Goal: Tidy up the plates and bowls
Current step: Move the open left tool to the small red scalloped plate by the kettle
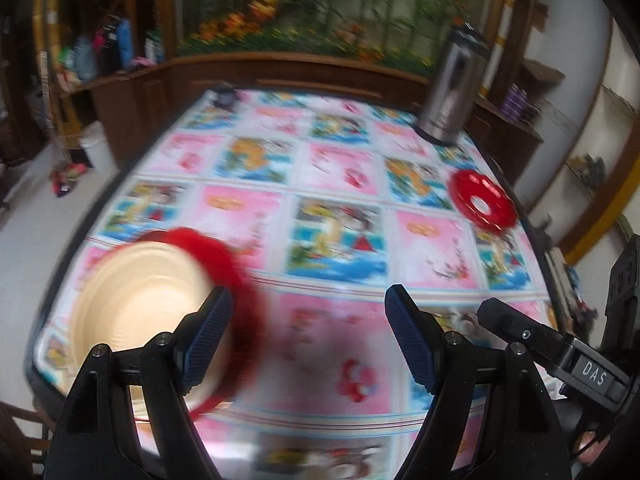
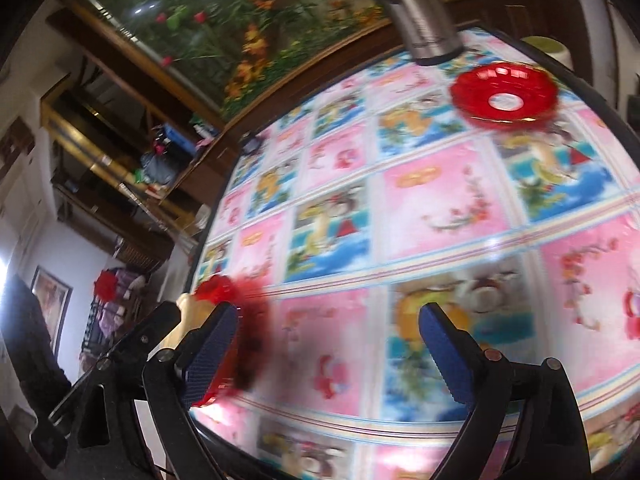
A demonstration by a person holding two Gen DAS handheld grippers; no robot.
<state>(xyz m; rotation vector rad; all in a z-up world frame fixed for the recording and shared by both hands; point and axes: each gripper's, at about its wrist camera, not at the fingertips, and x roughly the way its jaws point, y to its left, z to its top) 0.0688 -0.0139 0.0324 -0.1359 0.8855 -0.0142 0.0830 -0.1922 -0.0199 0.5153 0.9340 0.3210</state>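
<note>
A cream bowl [image 1: 144, 304] sits on a red plate [image 1: 236, 276] at the near left of the table; in the right wrist view the red plate [image 2: 224, 292] shows blurred at the left. Another red plate [image 1: 482, 202] with a white centre lies at the far right, also in the right wrist view [image 2: 504, 94]. My left gripper [image 1: 308, 300] is open, its left finger over the bowl's edge. My right gripper [image 2: 328, 320] is open above the tablecloth, empty. Both views are blurred.
A steel thermos [image 1: 452, 88] stands at the table's far right corner, also in the right wrist view [image 2: 424, 20]. A colourful patterned cloth [image 1: 328, 184] covers the table. Wooden shelves and a flower mural stand behind. The right gripper's body [image 1: 560, 352] shows at lower right.
</note>
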